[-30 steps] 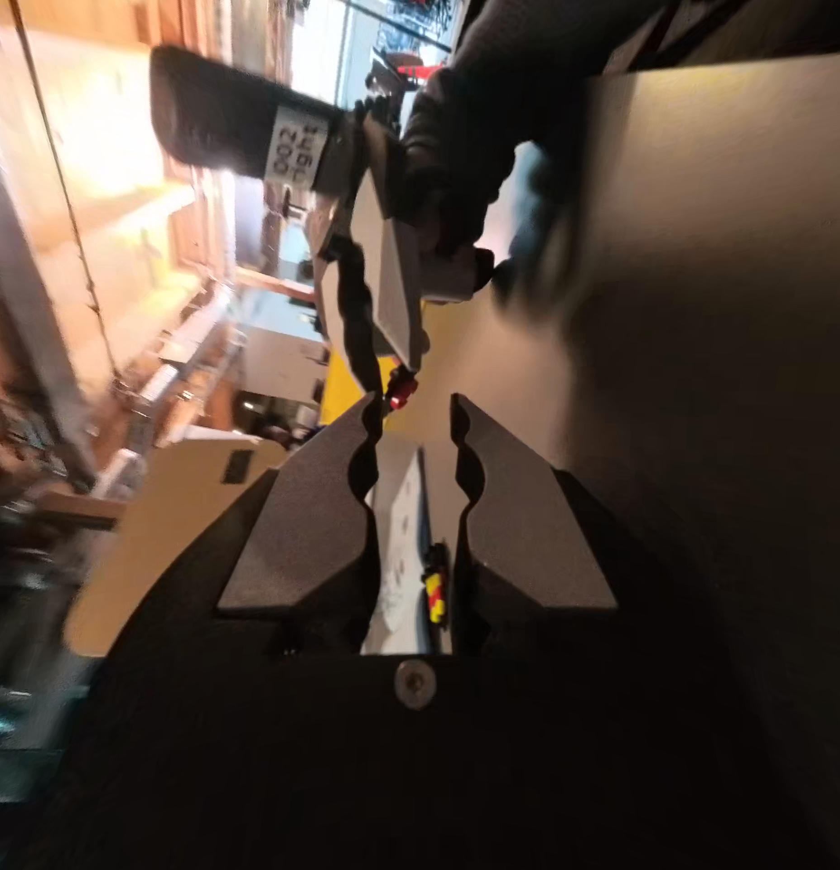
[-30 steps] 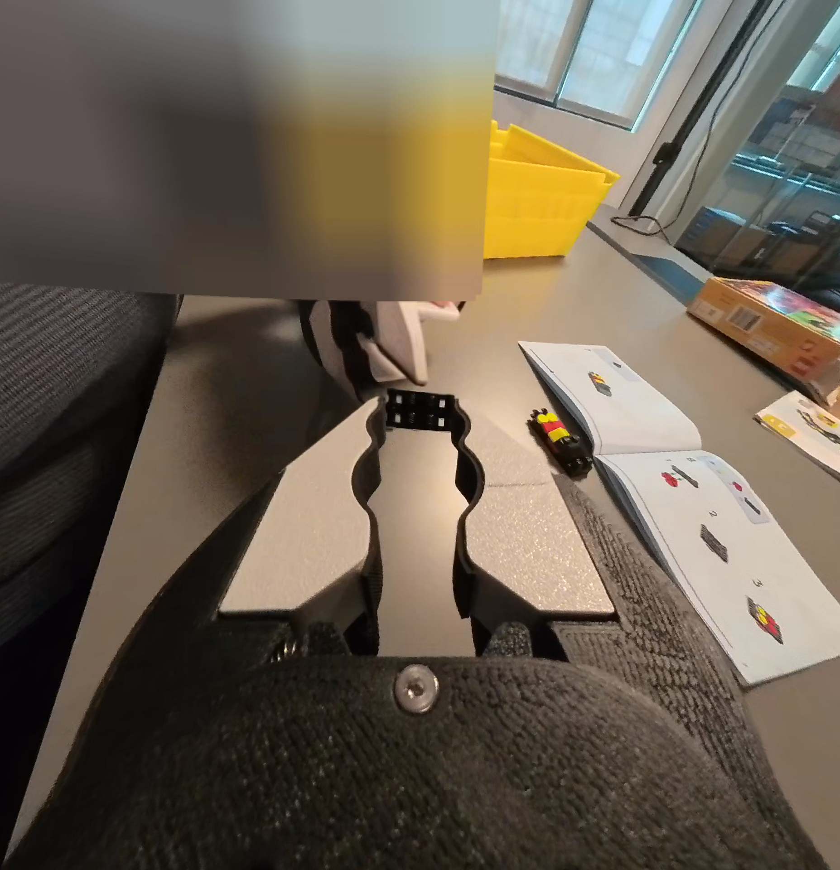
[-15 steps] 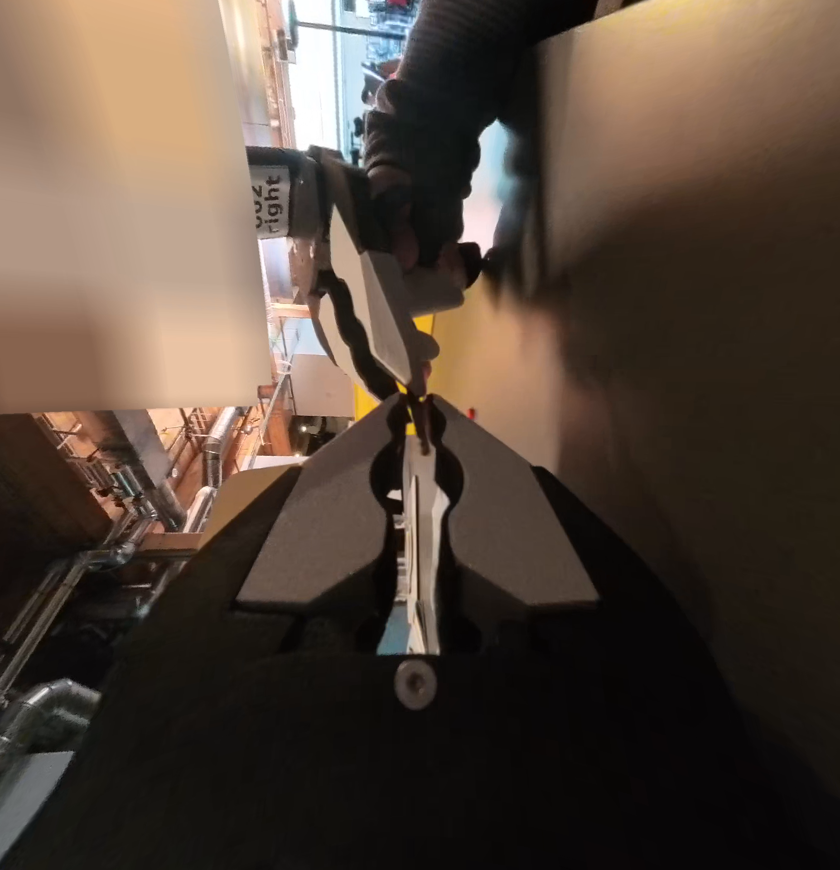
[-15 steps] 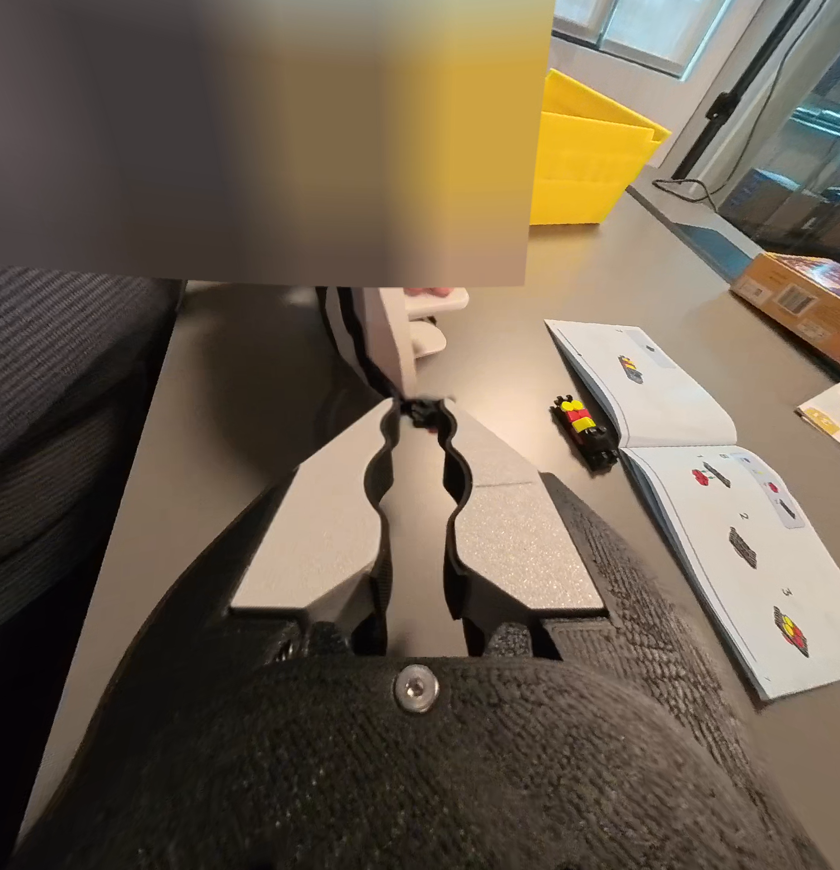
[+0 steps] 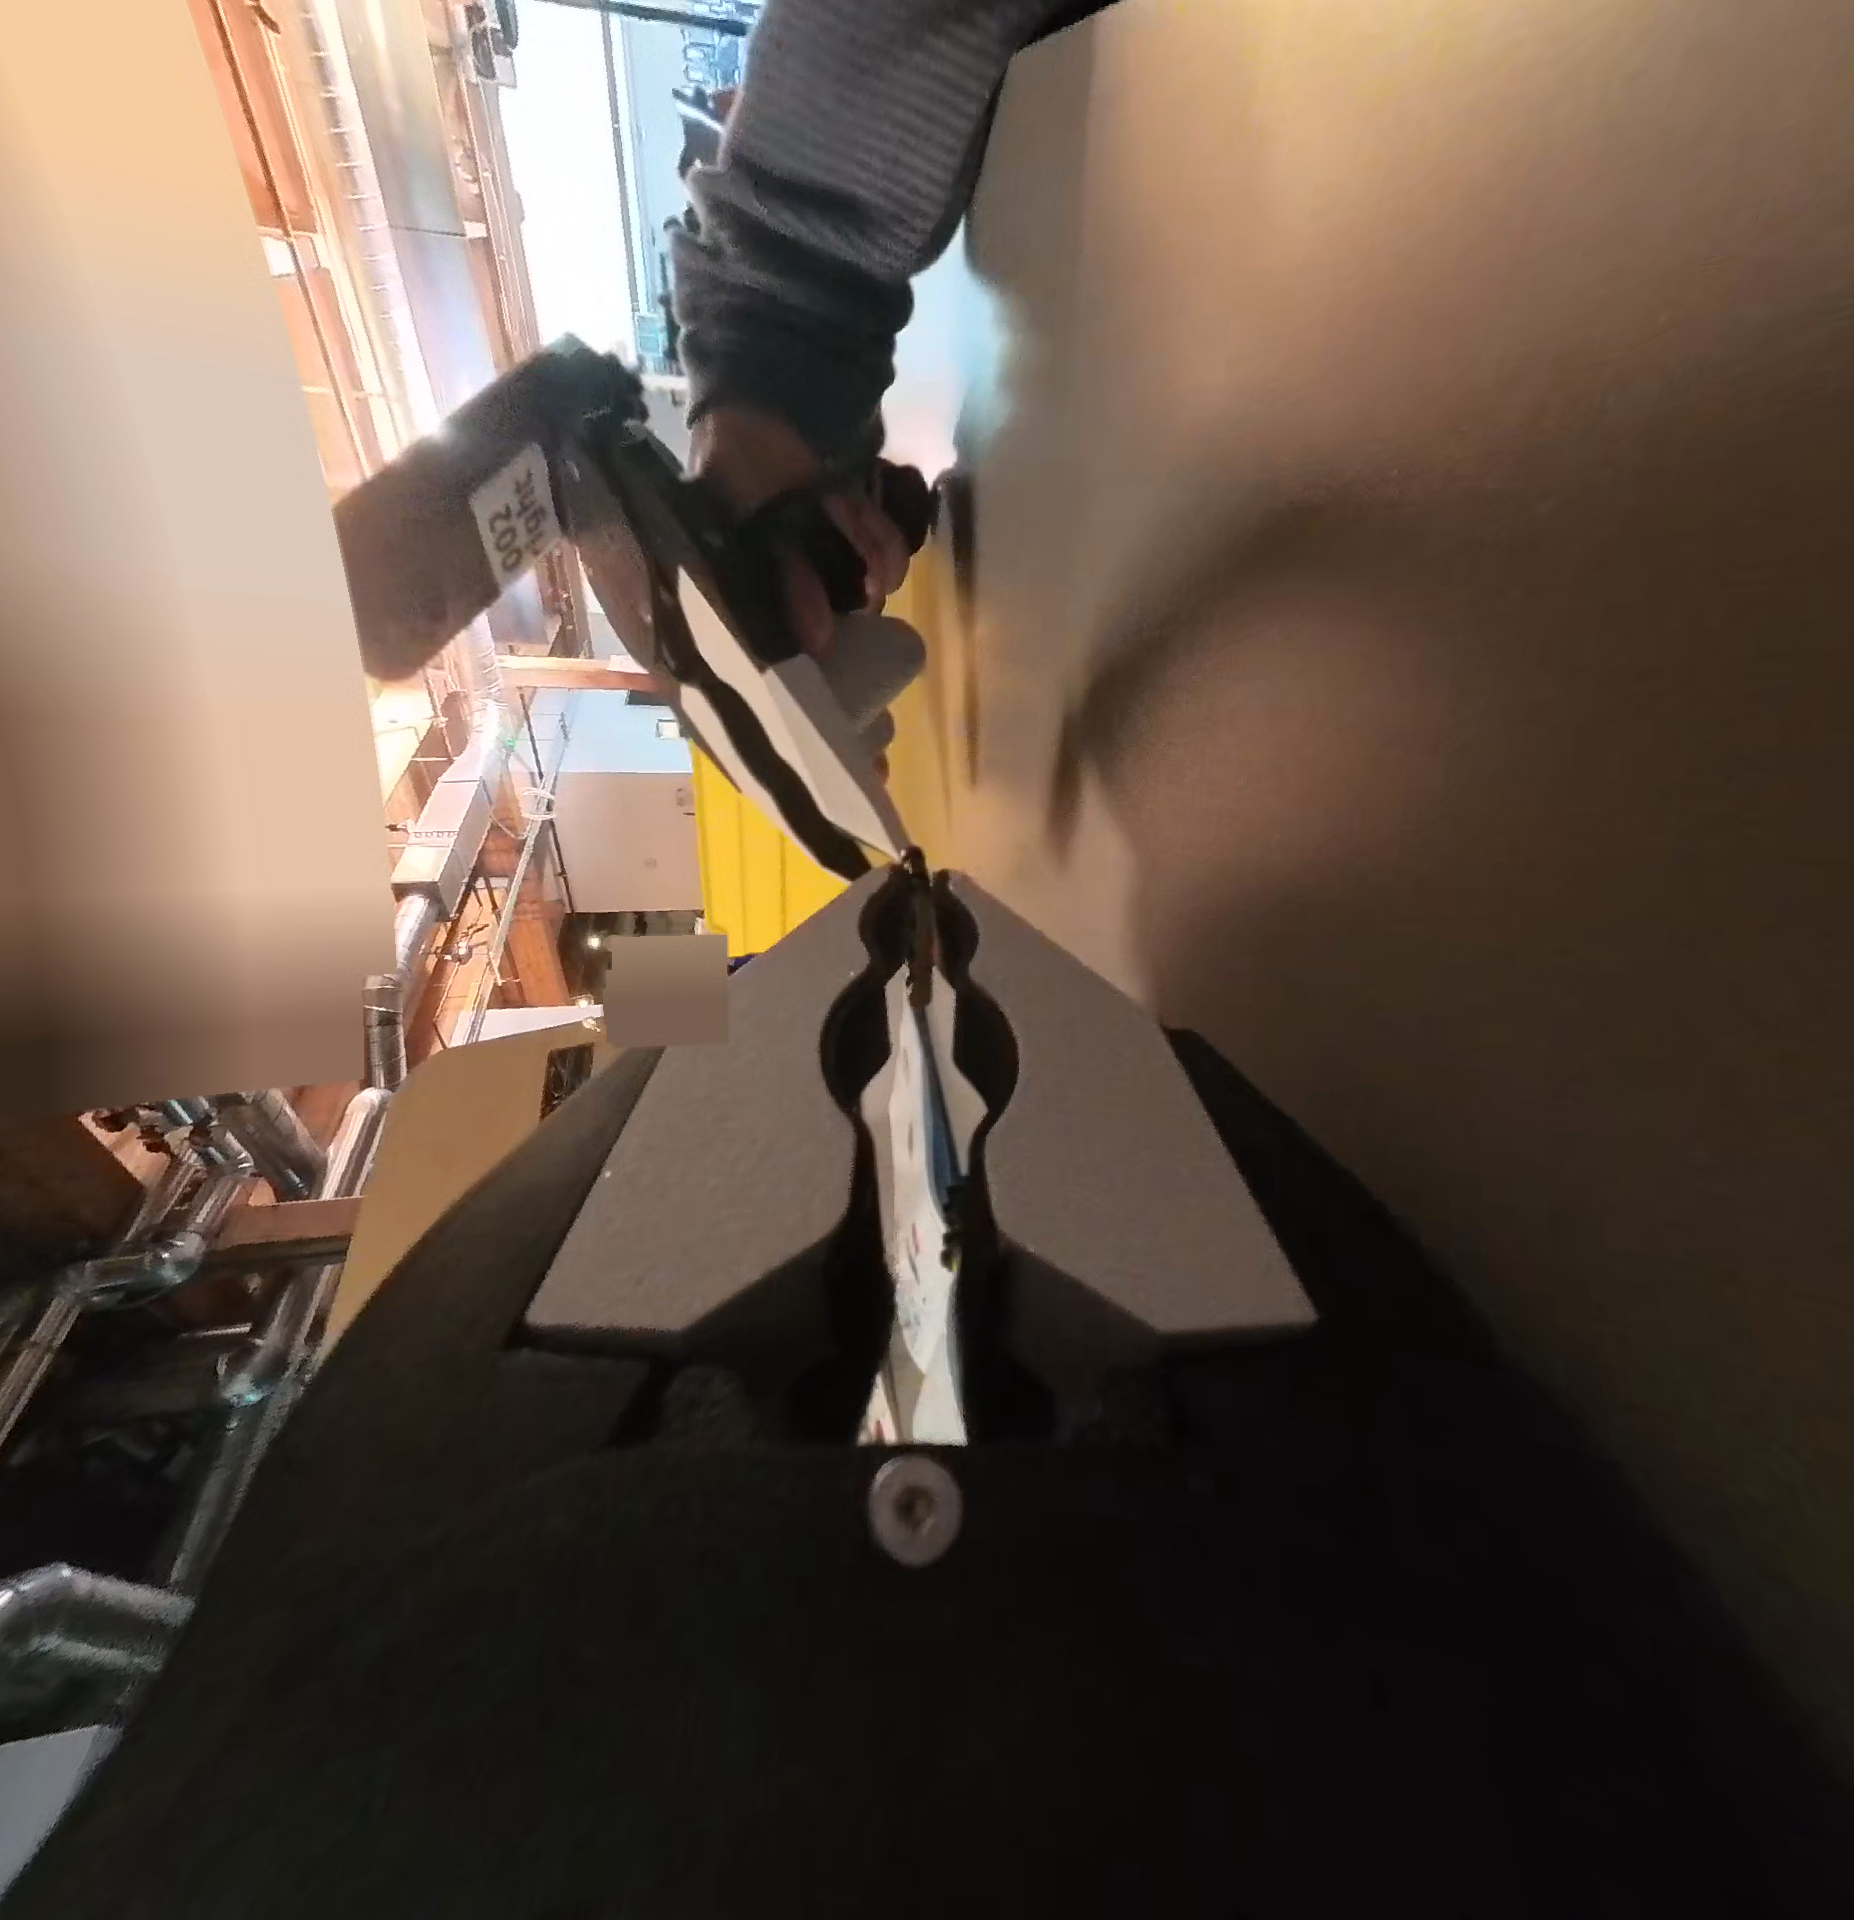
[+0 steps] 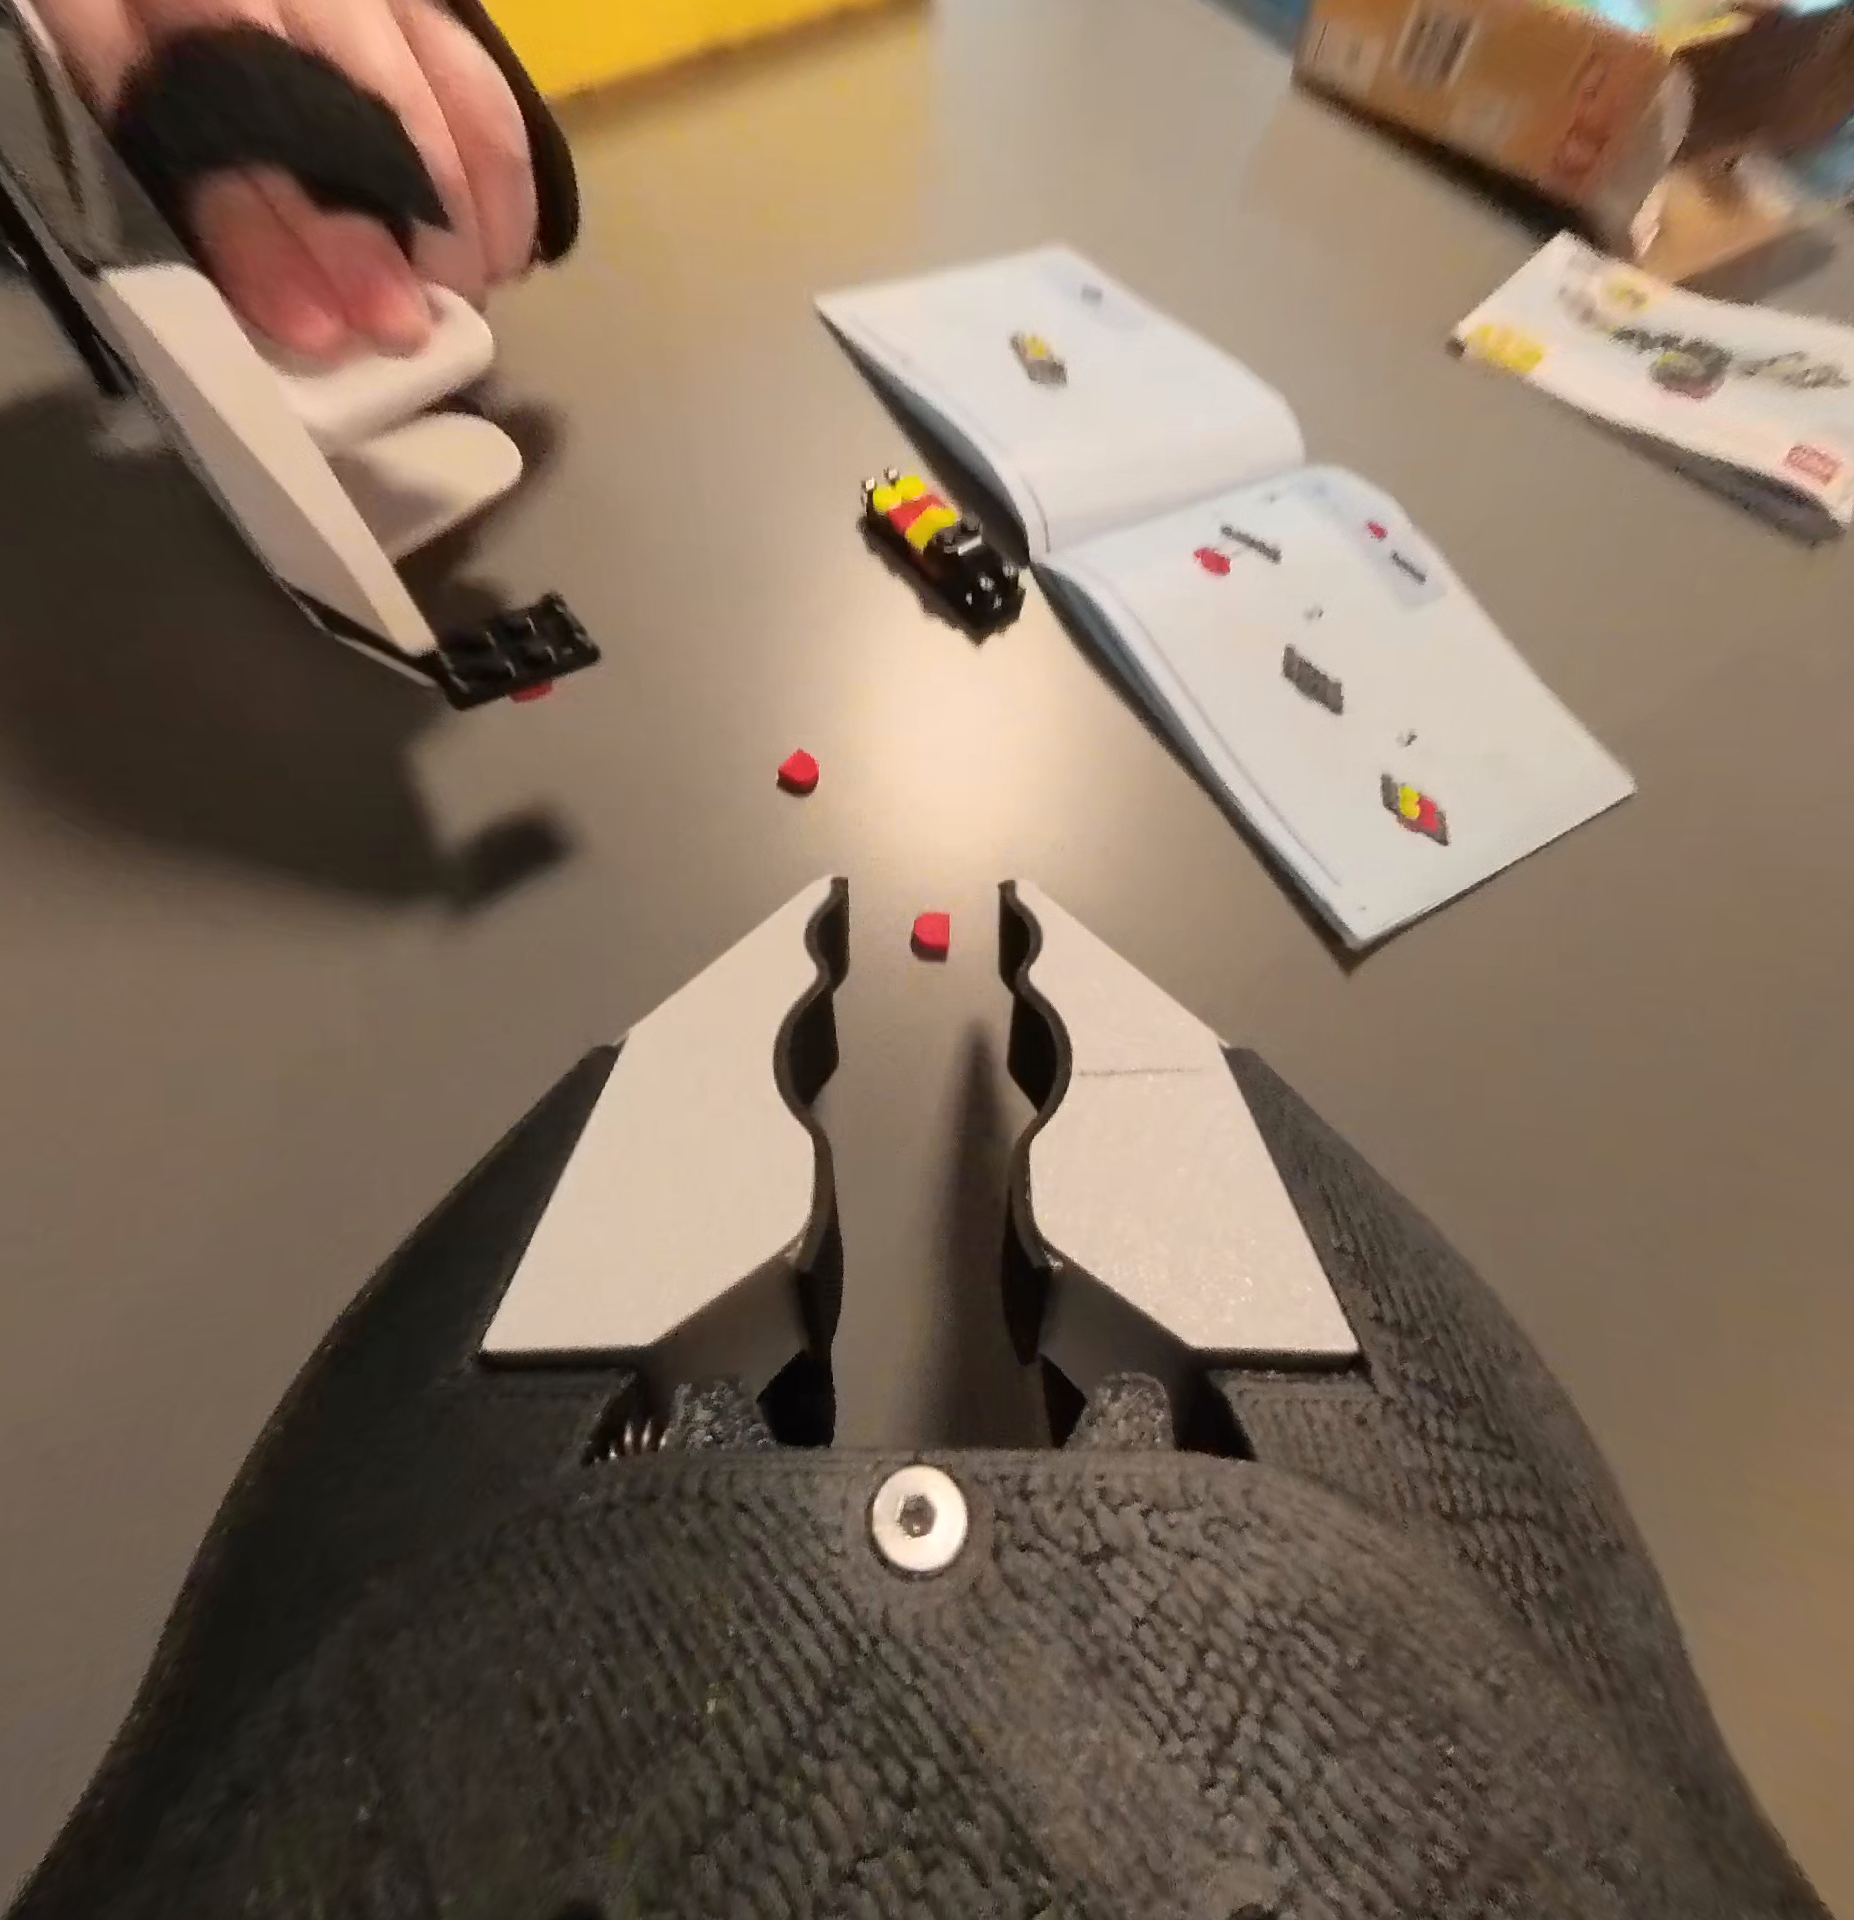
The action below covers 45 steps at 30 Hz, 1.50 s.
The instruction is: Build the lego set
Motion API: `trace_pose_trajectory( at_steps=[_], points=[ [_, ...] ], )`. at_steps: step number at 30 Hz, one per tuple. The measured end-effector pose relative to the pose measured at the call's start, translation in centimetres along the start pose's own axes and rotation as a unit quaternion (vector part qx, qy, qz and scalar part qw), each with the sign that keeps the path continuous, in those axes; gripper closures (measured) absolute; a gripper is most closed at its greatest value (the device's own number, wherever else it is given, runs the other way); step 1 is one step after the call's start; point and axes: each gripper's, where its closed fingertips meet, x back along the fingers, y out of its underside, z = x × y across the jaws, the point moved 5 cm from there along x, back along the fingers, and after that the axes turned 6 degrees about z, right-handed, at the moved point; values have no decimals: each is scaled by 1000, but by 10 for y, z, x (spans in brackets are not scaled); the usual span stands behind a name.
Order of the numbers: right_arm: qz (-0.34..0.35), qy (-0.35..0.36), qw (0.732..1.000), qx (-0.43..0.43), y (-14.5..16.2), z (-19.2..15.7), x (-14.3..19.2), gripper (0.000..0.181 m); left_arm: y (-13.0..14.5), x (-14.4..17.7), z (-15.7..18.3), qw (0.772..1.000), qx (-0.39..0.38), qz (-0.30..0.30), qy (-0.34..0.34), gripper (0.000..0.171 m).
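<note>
My left gripper [image 5: 915,883] is shut on a black studded plate [image 5: 919,935], seen edge-on between its tips. In the right wrist view the left gripper [image 6: 435,665] hangs above the table at upper left and holds the plate [image 6: 518,655] flat by one end, with a bit of red [image 6: 531,691] under it. My right gripper [image 6: 923,894] is open and empty, low over the table. A small red piece [image 6: 931,933] lies between its tips and another red piece [image 6: 798,771] lies just beyond. A small black, red and yellow assembly [image 6: 938,545] lies farther off.
An open instruction booklet [image 6: 1266,582] lies right of the assembly on the grey table [image 6: 279,1039]. A second leaflet [image 6: 1681,364] and a cardboard box [image 6: 1525,94] are at far right. A yellow bin [image 6: 674,31] stands at the back. There is about 11 cm between the tips of the two grippers.
The right gripper let go of the black plate, opened and drew back and down toward the table. The left gripper closed on the plate and now holds it alone. Two red pieces now show on the table.
</note>
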Motion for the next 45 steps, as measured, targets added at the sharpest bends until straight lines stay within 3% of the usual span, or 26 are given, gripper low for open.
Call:
trace_pose_trajectory(
  at_steps=[4,10,18,22,30,45],
  points=[
    [-54,5,998,11,10,-1,-8,157,0,0,3,1000,3,3,11,168],
    [-55,-27,998,-11,11,-7,-4,171,1,1,4,1000,5,4,13,168],
    [-39,-64,995,-58,9,-2,-3,157,-3,-1,4,1000,6,9,17,168],
    [-15,-63,998,-20,3,3,-5,156,-5,-2,1,1000,6,12,9,168],
    [-53,-100,993,27,9,3,-14,156,-6,-5,0,1000,6,12,7,168],
    [-50,-112,992,40,9,0,-13,176,-8,-9,-5,1000,4,14,-5,168]
  ],
)
